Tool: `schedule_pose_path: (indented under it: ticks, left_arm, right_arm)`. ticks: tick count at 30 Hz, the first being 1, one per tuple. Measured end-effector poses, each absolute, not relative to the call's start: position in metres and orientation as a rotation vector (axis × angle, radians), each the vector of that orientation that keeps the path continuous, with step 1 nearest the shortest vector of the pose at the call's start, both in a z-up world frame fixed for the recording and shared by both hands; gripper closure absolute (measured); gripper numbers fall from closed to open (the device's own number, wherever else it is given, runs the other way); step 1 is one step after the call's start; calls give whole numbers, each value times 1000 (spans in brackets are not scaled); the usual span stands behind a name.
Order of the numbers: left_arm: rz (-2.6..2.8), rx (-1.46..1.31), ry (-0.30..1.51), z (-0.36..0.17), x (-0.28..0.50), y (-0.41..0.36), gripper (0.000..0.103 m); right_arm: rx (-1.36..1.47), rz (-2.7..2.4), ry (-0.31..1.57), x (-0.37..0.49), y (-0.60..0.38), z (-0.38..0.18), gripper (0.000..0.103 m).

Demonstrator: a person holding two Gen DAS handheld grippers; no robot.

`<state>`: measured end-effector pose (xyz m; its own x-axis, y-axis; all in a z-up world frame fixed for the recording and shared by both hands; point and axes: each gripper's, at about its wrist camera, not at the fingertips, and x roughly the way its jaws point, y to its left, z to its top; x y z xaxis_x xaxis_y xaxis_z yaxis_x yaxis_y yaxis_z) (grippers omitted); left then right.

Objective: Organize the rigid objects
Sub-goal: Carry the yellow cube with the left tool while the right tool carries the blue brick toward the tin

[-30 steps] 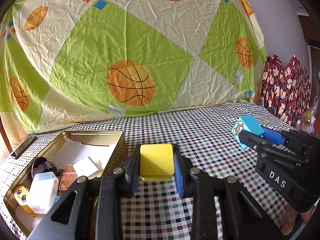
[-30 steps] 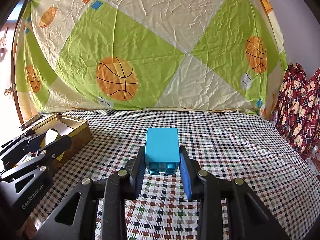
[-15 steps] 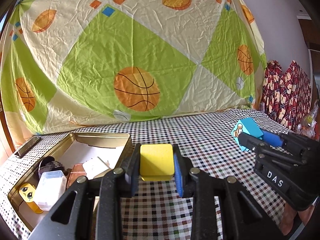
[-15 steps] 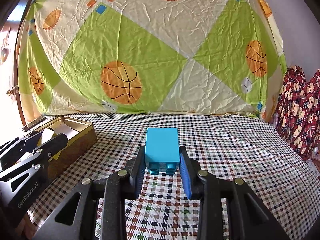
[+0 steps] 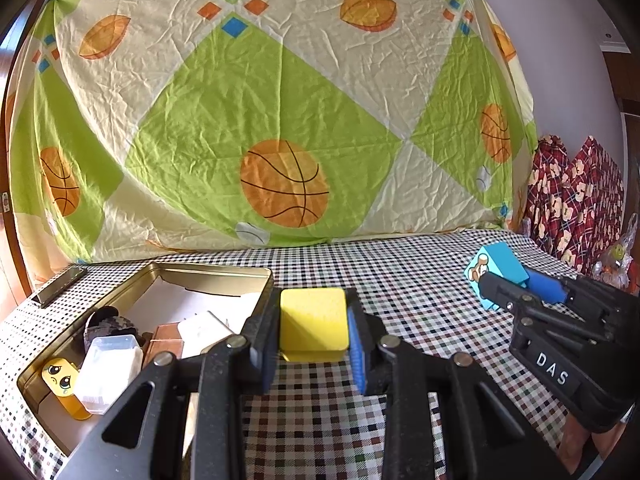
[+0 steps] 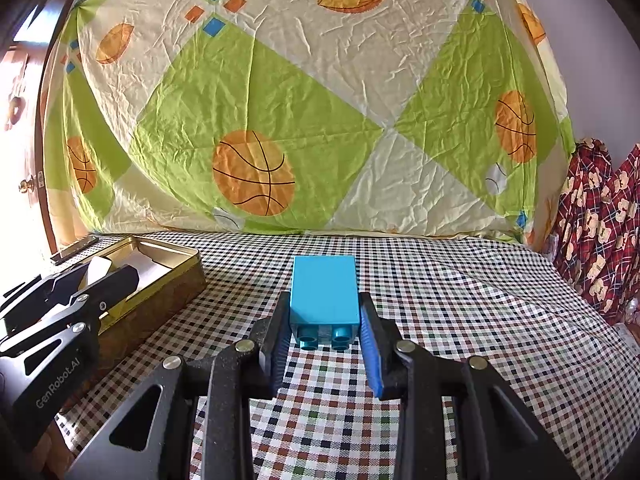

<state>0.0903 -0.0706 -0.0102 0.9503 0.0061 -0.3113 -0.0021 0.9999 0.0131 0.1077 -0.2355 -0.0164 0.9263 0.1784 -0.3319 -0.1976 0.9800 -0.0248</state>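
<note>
left gripper (image 5: 313, 332) clamps yellow plastic cube (image 5: 312, 326) beside open gold metal tin (image 5: 208, 272) | right gripper (image 6: 325, 322) clamps blue plastic brick (image 6: 324, 290) right of tin | clear rim before releasing

Bare checkered cloth (image 6: 460, 300) beside tin (image 5: 208, 276)

The left gripper (image 5: 312, 334), low in the frame's centre, has its jaws clamped on a yellow block (image 5: 312, 326), while the right gripper (image 6: 325, 320), also low and central, pinches a blue brick (image 6: 324, 290), both pointing slightly downward.
</note>
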Motion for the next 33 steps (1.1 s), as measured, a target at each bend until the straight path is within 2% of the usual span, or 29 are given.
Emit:
schedule_pose_path:
  ticks: [33]
  left_arm:
    - [35, -32, 276, -7, 59, -34, 75]
  right_arm:
    - [-99, 284, 301, 90, -195, -15, 69]
